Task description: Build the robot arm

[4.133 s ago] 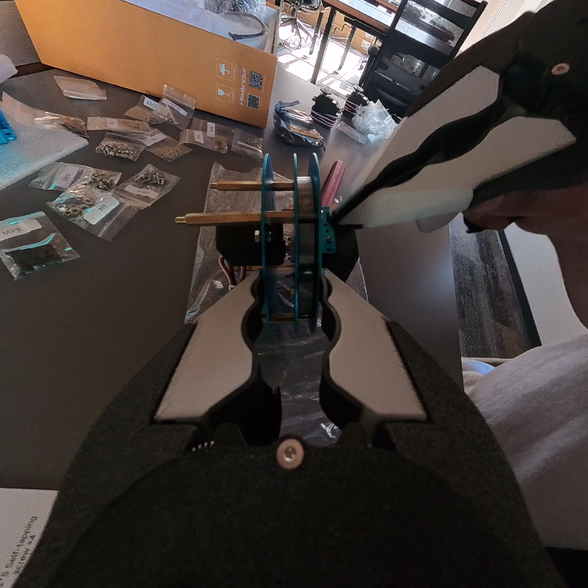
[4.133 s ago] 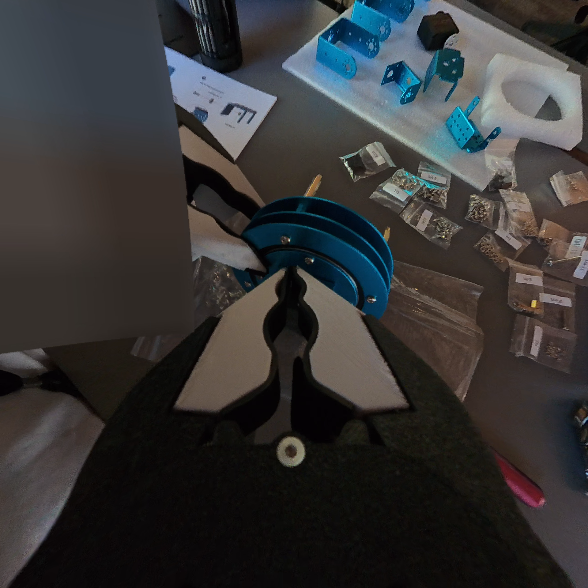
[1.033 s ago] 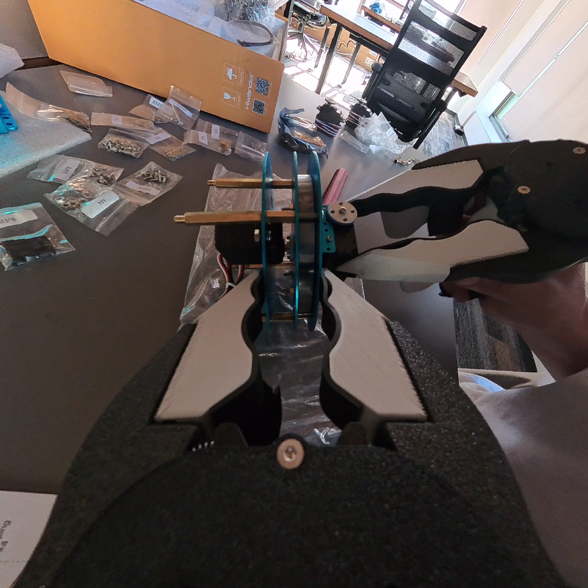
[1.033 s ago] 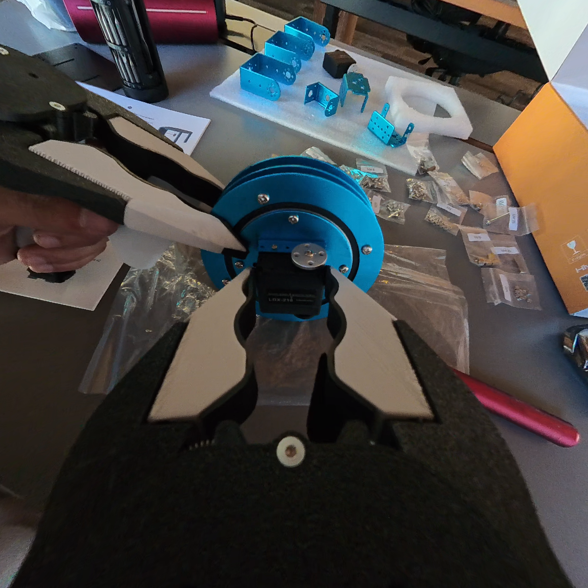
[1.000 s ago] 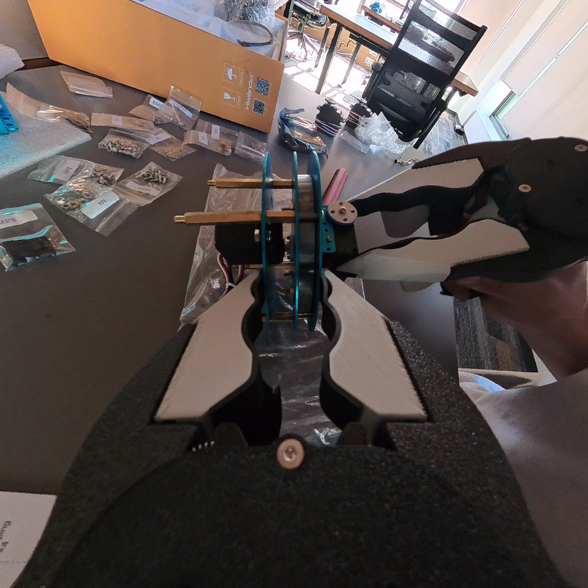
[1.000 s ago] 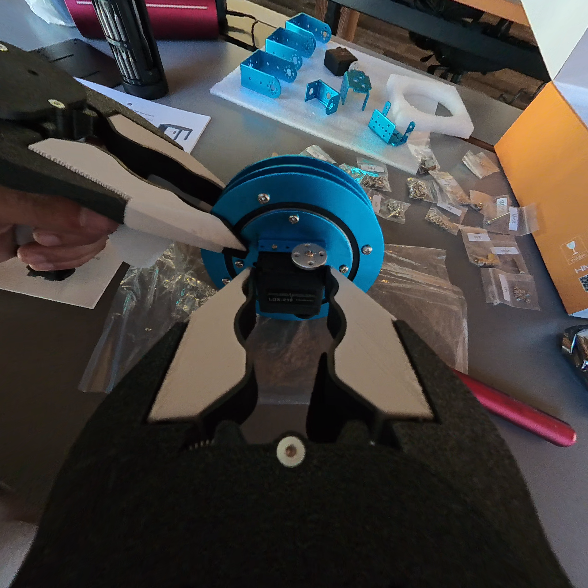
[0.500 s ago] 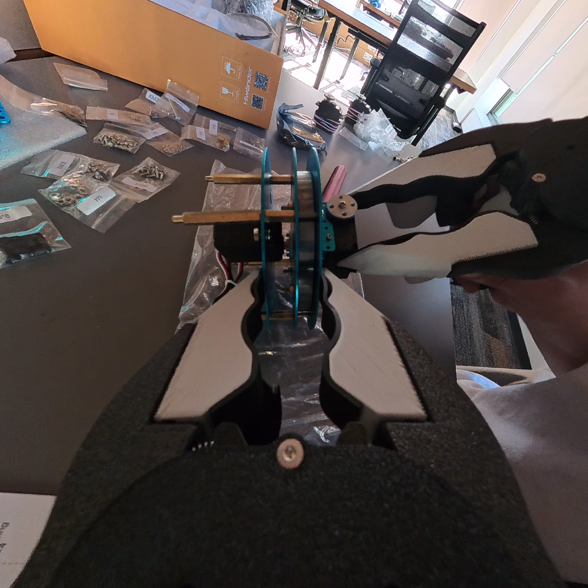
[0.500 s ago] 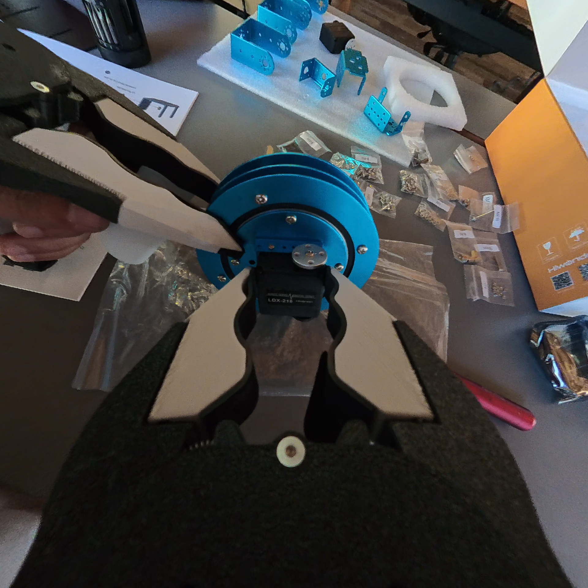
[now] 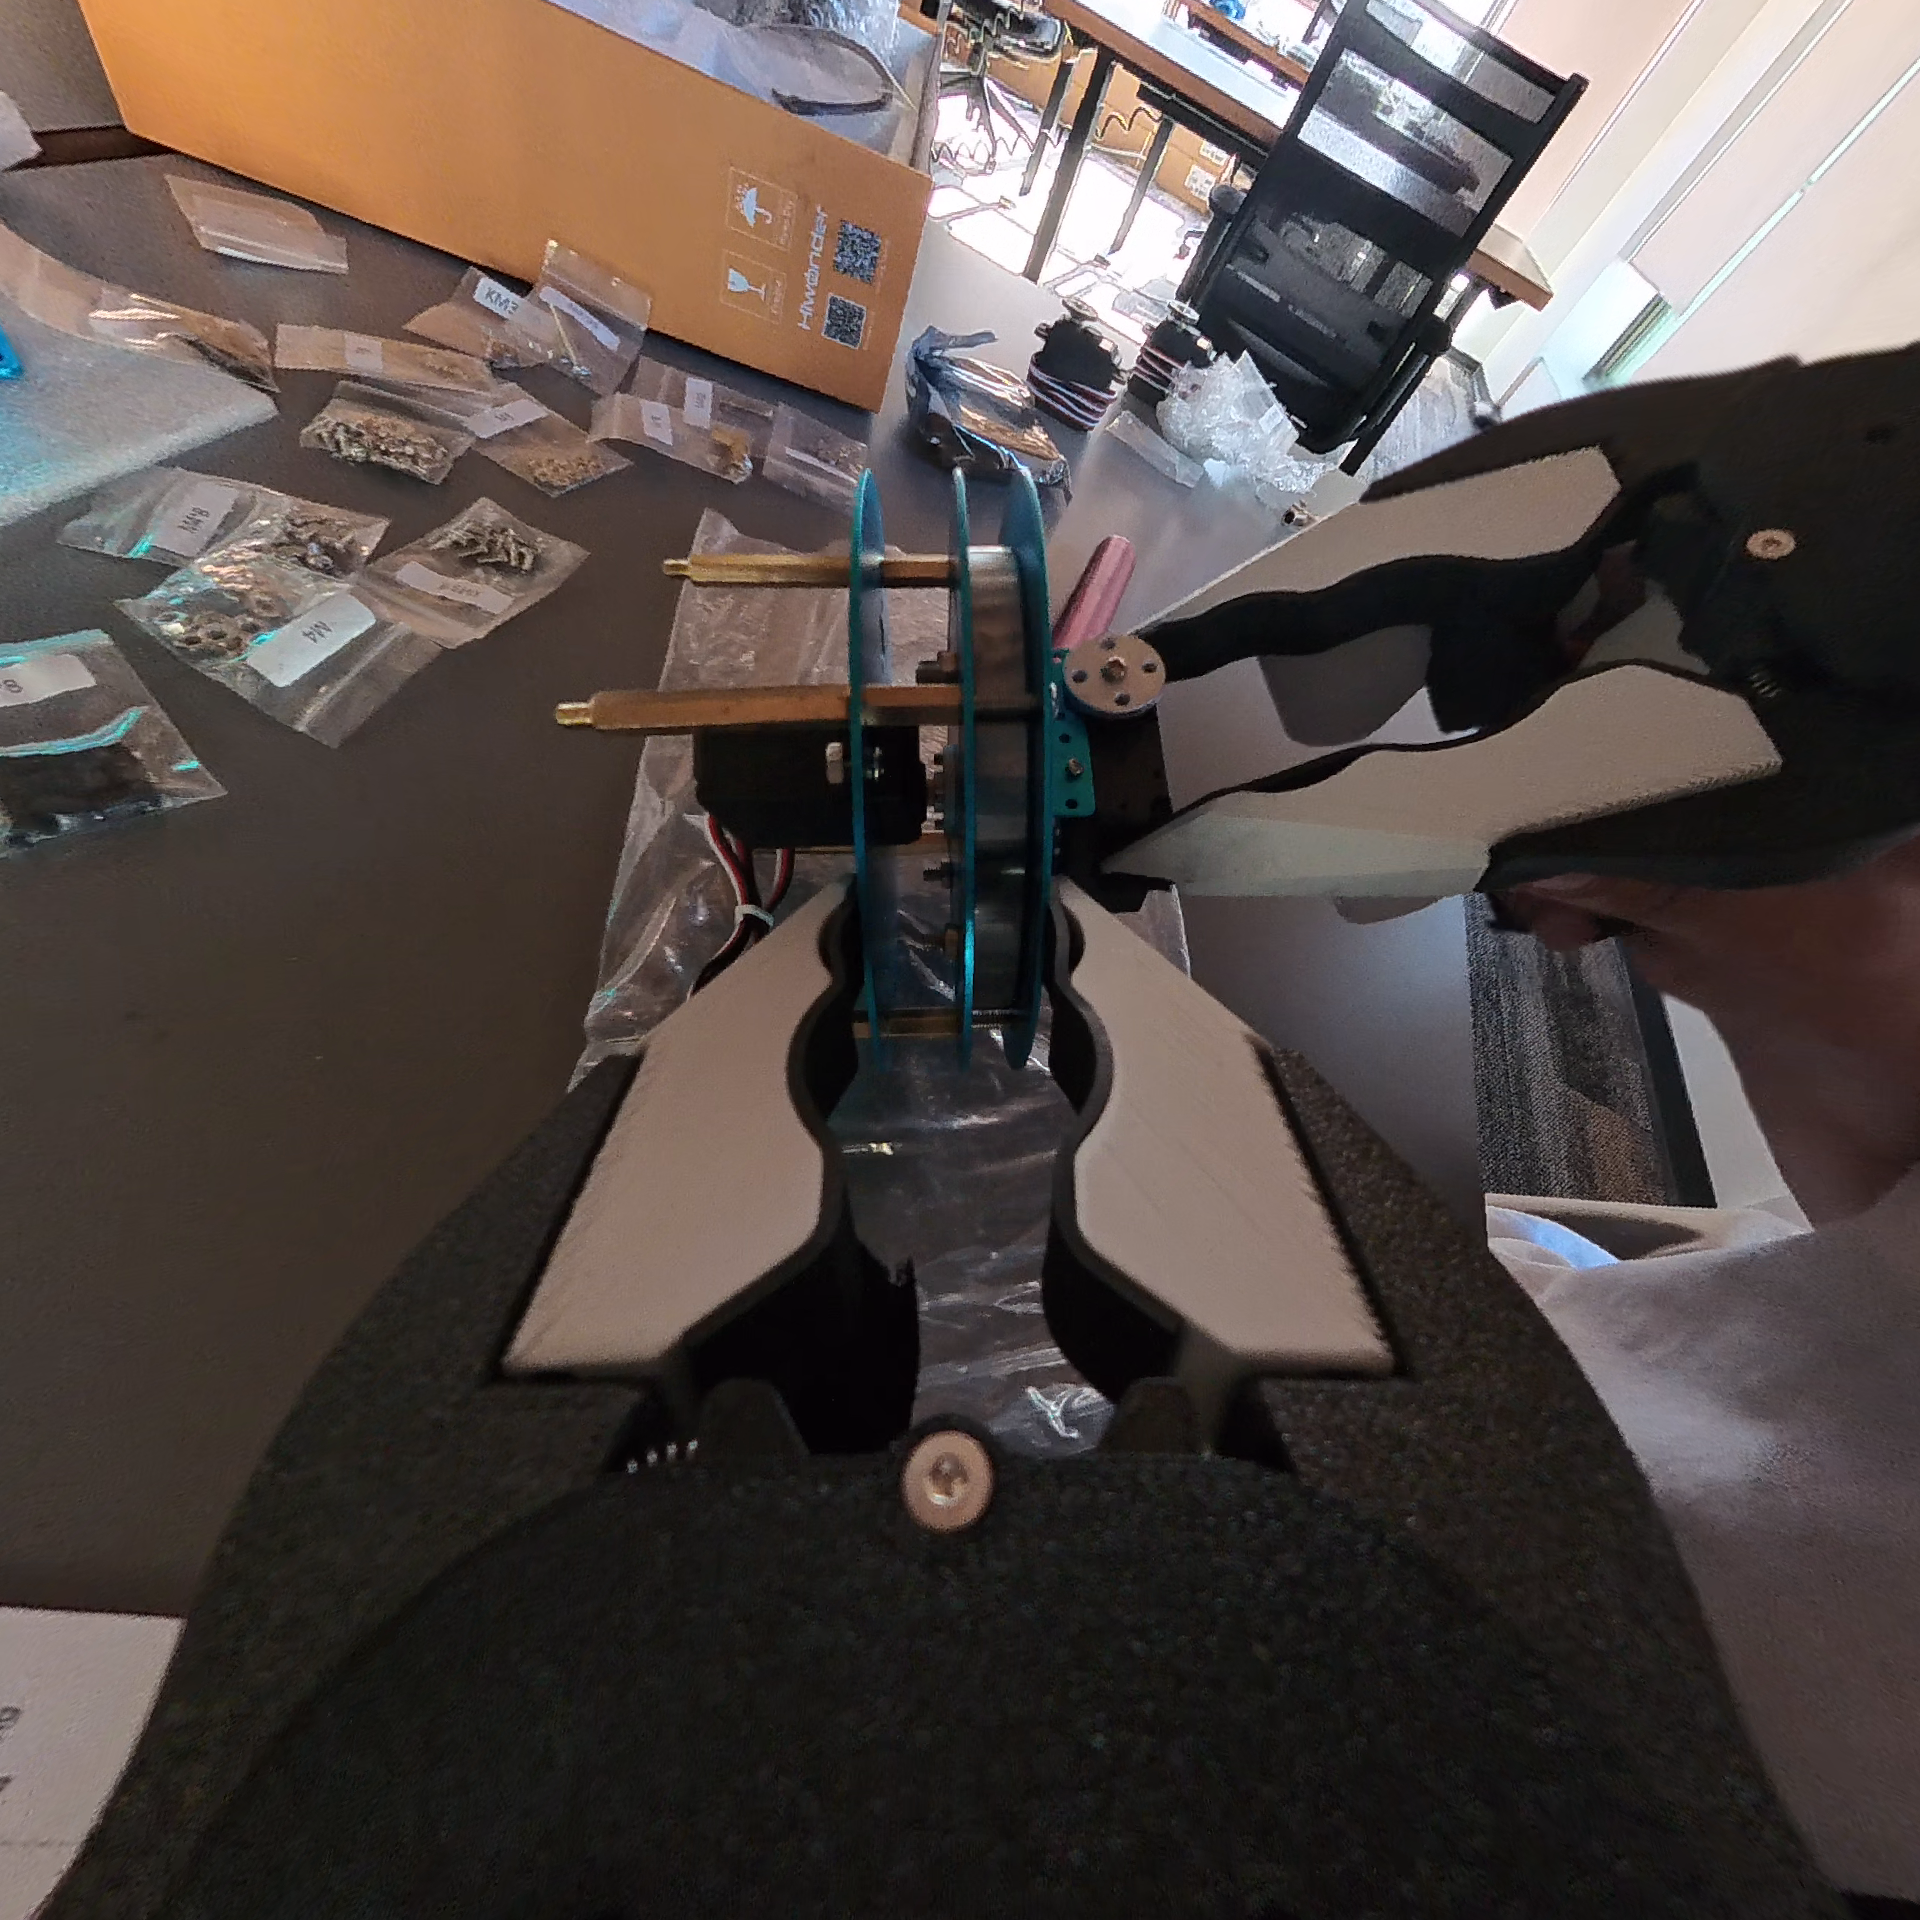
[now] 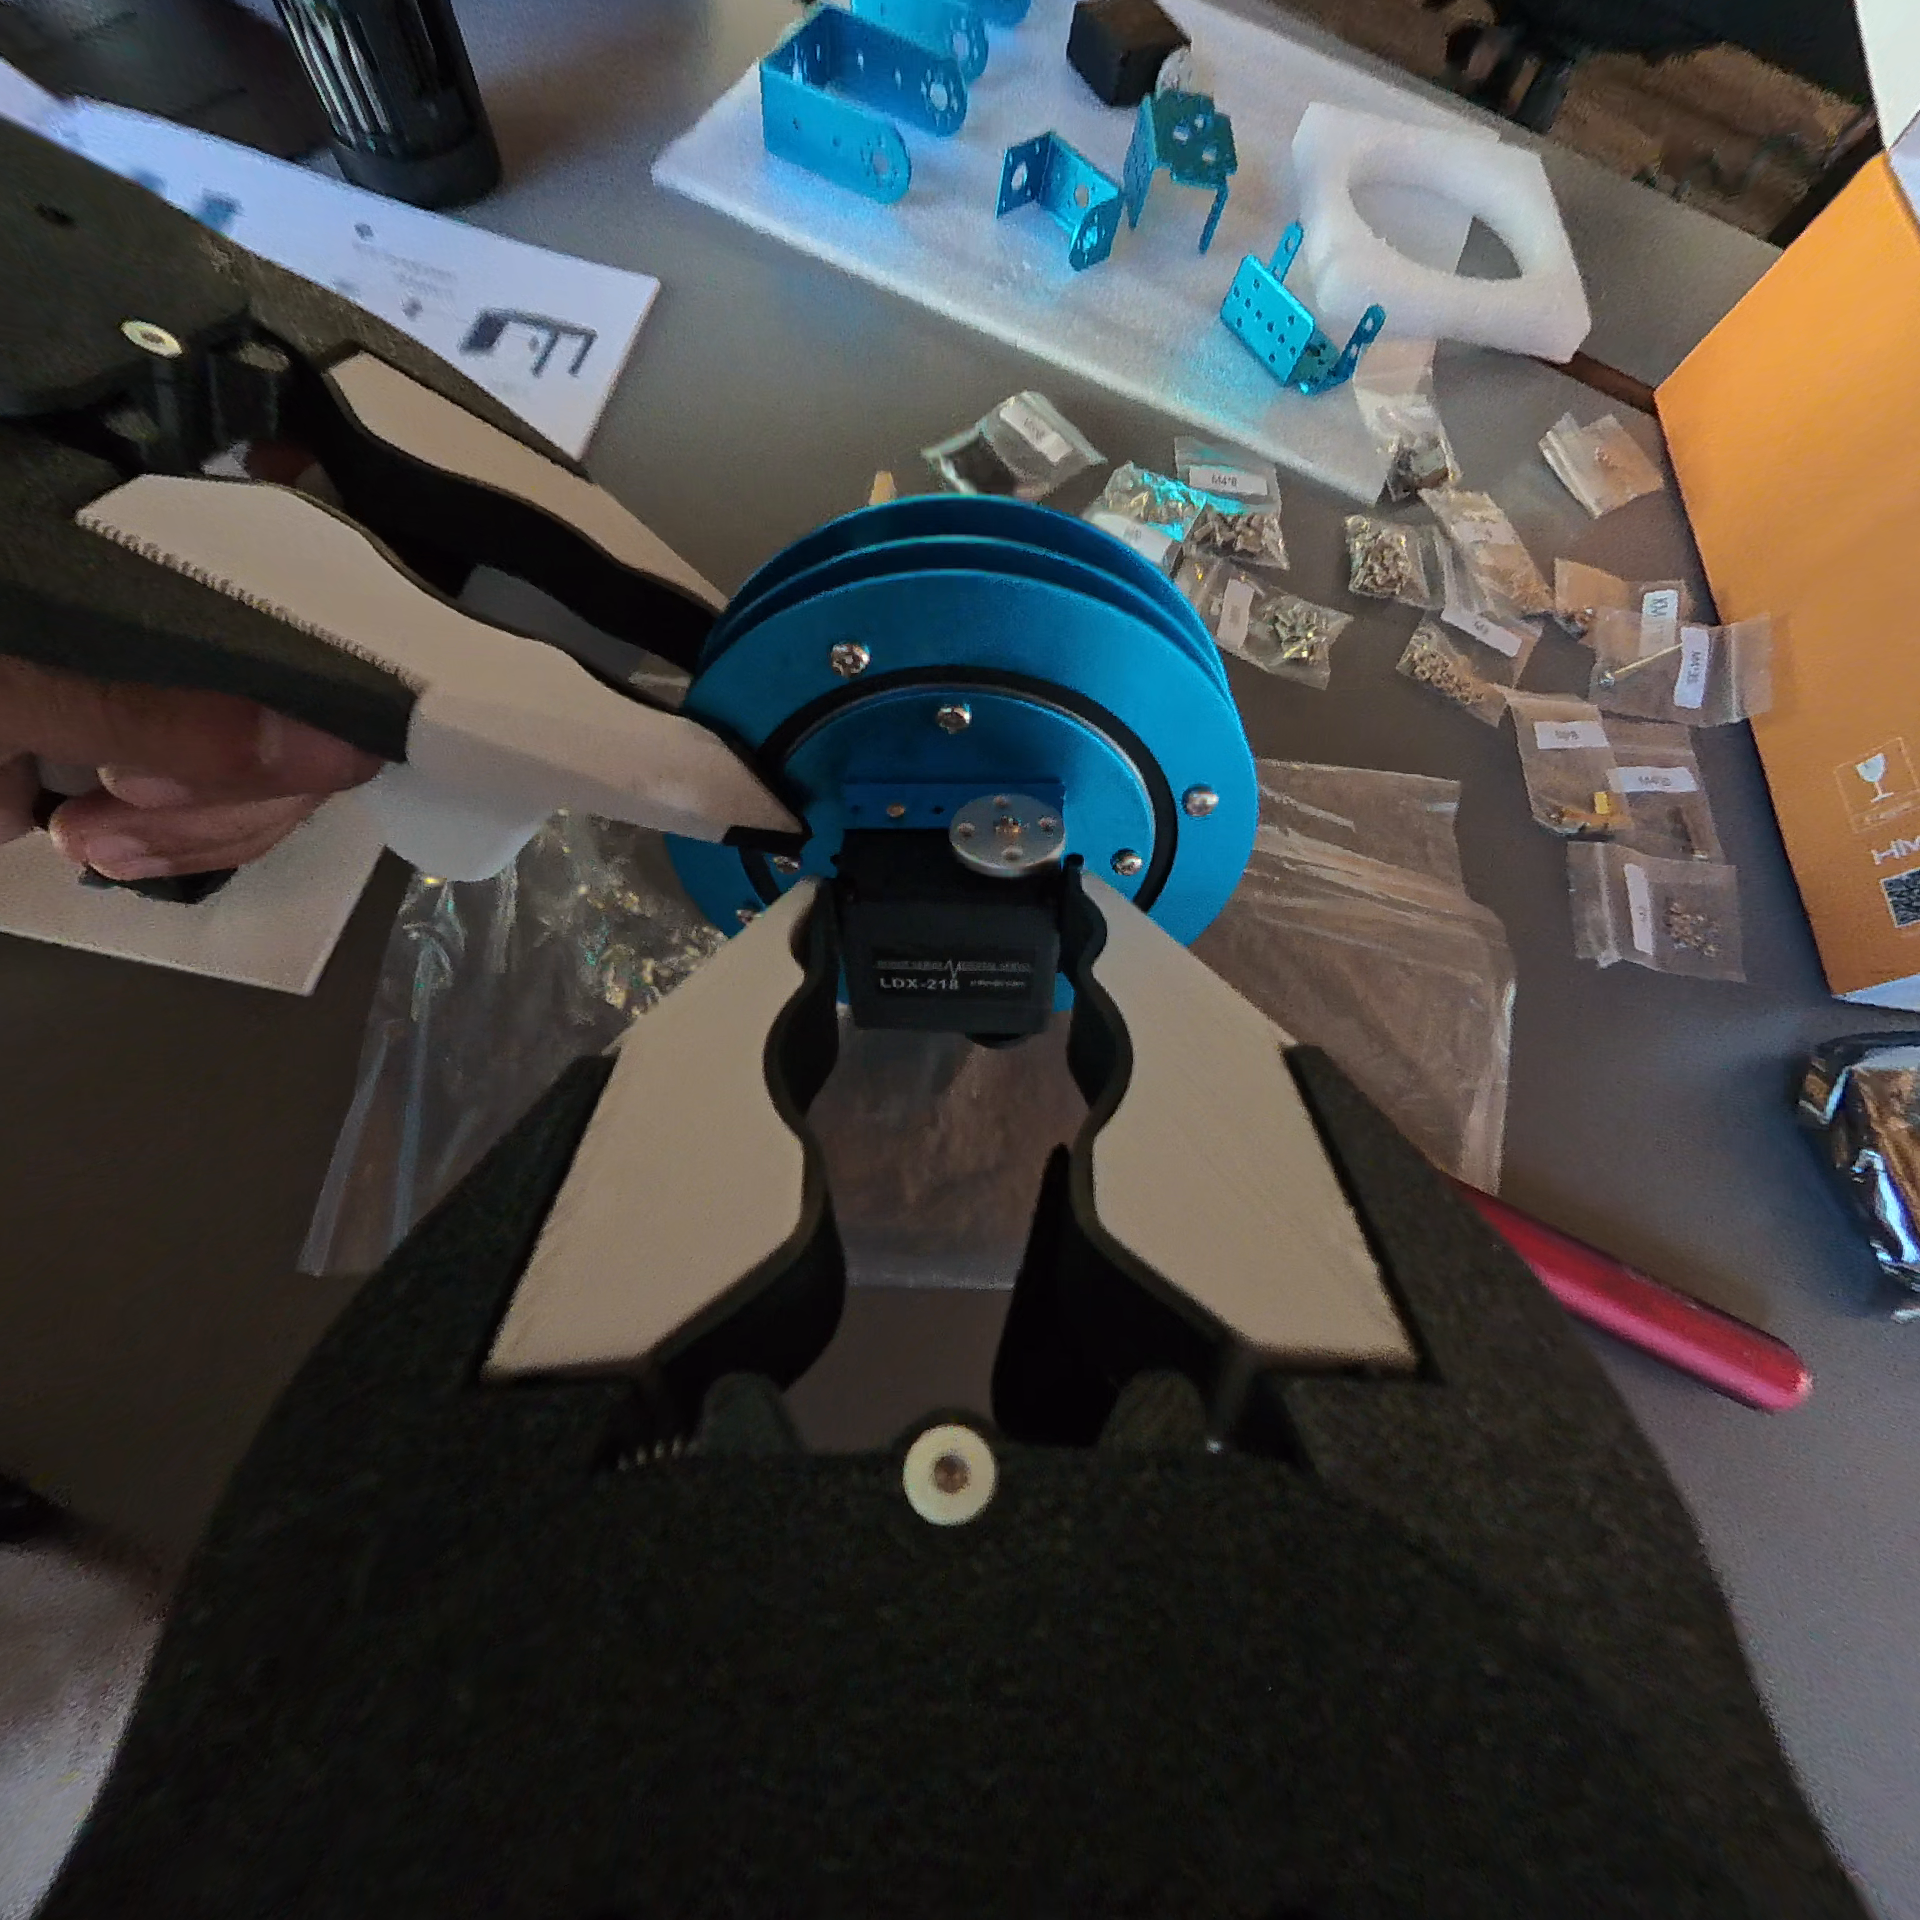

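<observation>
Left gripper (image 9: 951,914) clamped across blue discs (image 9: 956,748), held edge-on above table (image 9: 260,1039) | right gripper (image 10: 940,904) closed on black servo (image 10: 951,956) at disc face | plastic bag (image 10: 1371,935) beneath

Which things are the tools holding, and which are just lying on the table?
Held:
left tool grips the blue disc stack; right tool grips its black servo.

Lying about:
screw bags, blue brackets, red handle, orange box, paper sheet.
</observation>
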Motion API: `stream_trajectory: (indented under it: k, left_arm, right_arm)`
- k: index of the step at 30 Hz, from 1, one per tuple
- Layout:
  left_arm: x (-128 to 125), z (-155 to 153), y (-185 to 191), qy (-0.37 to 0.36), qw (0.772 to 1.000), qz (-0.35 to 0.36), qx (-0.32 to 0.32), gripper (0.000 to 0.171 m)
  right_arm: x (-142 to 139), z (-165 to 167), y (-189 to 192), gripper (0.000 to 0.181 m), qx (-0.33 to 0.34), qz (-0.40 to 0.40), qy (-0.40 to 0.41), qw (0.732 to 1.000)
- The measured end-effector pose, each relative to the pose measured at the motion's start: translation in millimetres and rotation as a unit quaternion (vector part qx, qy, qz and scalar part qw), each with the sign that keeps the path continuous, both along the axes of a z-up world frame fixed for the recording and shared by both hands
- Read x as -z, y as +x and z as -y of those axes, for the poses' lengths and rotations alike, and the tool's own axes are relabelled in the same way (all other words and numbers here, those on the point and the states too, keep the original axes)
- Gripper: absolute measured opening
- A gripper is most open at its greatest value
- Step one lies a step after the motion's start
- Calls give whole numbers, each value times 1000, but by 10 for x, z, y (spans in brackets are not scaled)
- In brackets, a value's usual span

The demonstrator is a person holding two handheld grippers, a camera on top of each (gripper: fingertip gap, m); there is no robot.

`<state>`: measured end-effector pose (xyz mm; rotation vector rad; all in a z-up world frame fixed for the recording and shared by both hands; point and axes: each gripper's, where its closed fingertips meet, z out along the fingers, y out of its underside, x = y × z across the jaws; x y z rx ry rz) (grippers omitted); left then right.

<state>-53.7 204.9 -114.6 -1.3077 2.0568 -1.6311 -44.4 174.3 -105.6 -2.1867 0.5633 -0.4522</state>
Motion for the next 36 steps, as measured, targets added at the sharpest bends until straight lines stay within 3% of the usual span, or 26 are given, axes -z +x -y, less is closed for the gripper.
stream_trajectory:
  k: [8,20,24,26,28,30,32,35,36]
  left_arm:
    - [13,-10,11,0,1000,-6,4,32]
    - [7,-1,12,4,1000,-5,0,32]
    - [6,1,15,4,1000,-5,0,32]
    - [6,1,15,4,1000,-4,0,32]
    - [8,0,13,3,1000,-5,1,32]
    - [10,-4,11,3,1000,-5,2,32]
    - [18,-9,4,2,1000,-7,3,32]
    - [22,-12,1,3,1000,-9,5,32]
    - [22,-11,0,4,1000,-9,5,32]
  right_arm:
    - [-19,-60,-20,41,-19,32,84,996]
    - [116,132,19,47,5,29,30,999]
    - [135,367,80,45,15,19,20,1000]
    - [177,503,-45,42,-16,-51,18,998]
    - [262,498,-402,52,-85,-158,19,984]
    - [336,618,-503,40,-119,-125,-39,984]
    - [467,775,-442,50,-135,-102,-113,979]
    - [535,783,-320,61,-174,-117,-137,968]
    - [563,756,-322,56,-197,-122,-142,962]
